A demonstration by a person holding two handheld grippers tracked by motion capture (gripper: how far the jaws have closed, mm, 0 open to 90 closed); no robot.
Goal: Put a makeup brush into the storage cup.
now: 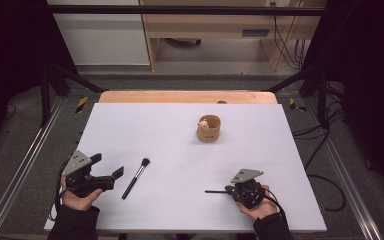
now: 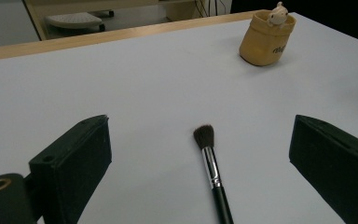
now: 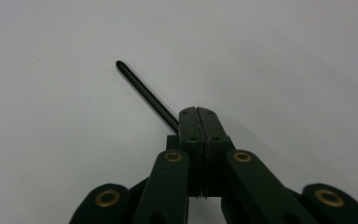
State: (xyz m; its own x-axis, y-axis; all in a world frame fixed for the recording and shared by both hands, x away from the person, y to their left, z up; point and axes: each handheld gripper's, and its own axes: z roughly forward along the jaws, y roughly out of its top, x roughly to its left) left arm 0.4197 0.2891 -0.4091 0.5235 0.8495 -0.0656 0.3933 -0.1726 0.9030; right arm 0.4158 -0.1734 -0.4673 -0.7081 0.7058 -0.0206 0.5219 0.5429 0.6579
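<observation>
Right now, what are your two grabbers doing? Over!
Left gripper open, makeup brush lying just ahead of it. Right gripper shut on a thin black stick. Tan pouch far off, nothing blocking.

Both grippers, left gripper [image 1: 111,176] and right gripper [image 1: 228,190]: black, grey three-cornered top plates, brass-ringed pivots, thick black fingers [image 2: 74,163], black cables. Dark sleeves [image 1: 74,222].

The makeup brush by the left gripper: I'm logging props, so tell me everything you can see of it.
The makeup brush has a dark, rounded tuft of bristles, a shiny silver ferrule and a slim black handle. It lies flat on the white table, bristles pointing away from the person and handle angled back toward them. In the left gripper view it lies on the table between the open jaws of the left gripper, which do not touch it. Nothing else rests against it.
</observation>
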